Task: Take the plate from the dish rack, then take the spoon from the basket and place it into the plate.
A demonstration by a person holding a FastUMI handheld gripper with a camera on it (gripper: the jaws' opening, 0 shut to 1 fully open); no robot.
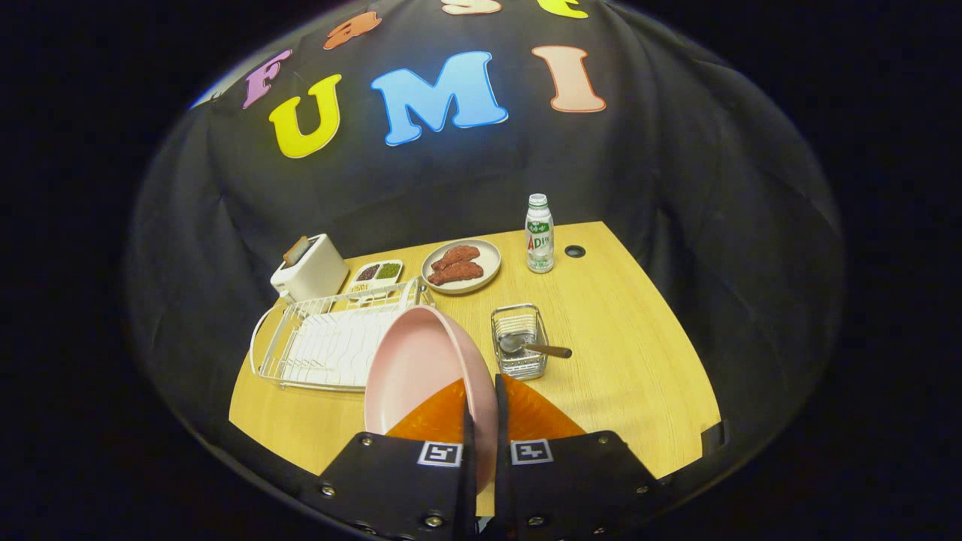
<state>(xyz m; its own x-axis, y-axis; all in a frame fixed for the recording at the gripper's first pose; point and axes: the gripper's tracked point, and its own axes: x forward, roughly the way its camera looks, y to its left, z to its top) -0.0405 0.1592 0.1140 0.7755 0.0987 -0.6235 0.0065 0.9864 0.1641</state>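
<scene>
A pink plate (pixel 421 368) stands on edge between my fingers, its rim pinched by both of them, so my gripper (pixel 483 398) is shut on it. The plate hangs above the wooden table (pixel 631 353), just right of the white wire dish rack (pixel 331 342). Beyond my fingers and slightly right sits a small wire basket (pixel 518 340). In it lies a spoon (pixel 526 346), its brown handle sticking out over the basket's right side.
Behind the rack stand a white toaster (pixel 310 269) and a small tray of dark and green bits (pixel 376 273). A beige plate with brown food (pixel 461 265) and a drink bottle (pixel 539 233) are at the back. A round hole (pixel 575 251) marks the table near the bottle.
</scene>
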